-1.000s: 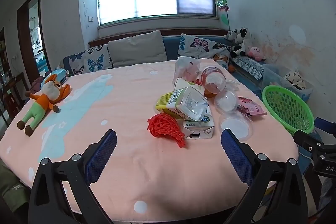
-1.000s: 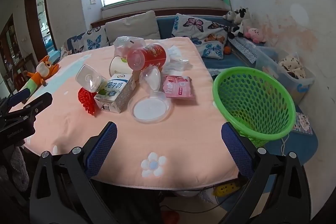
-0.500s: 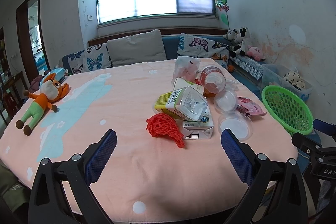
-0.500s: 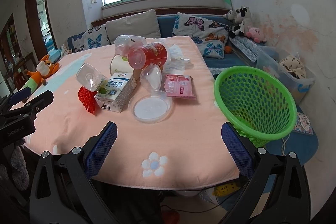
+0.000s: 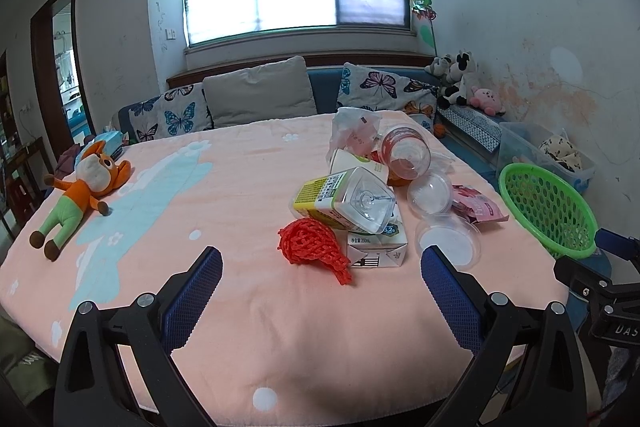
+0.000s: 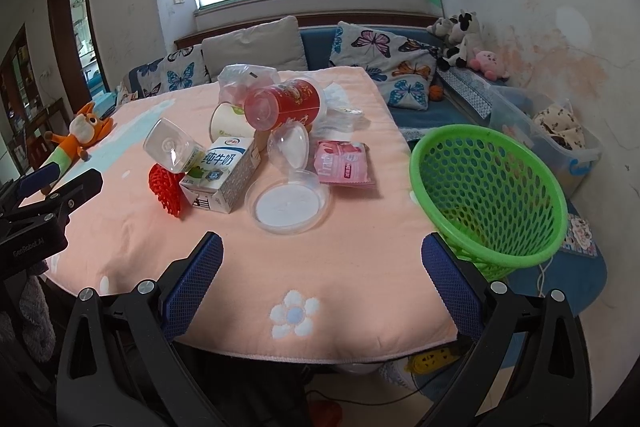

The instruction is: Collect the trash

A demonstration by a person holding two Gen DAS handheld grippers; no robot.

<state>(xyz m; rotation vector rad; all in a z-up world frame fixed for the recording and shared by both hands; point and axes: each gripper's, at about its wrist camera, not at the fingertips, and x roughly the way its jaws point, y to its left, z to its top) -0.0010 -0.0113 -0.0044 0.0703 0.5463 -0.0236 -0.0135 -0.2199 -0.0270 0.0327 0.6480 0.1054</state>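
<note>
Both grippers hang with fingers spread wide and nothing between them. The left gripper point(image 5: 321, 273) sits at the near table edge; the red mesh net point(image 5: 310, 245) lies just ahead of its fingers, tail trailing toward the right finger. Behind it the milk carton point(image 5: 376, 247) lies flat, a clear bottle point(image 5: 348, 199) resting across it, base toward the camera. Ahead of the right gripper point(image 6: 322, 259) lies the round clear lid point(image 6: 289, 205). The green basket point(image 6: 490, 195) stands off the table's right edge, tilted, mouth up.
</note>
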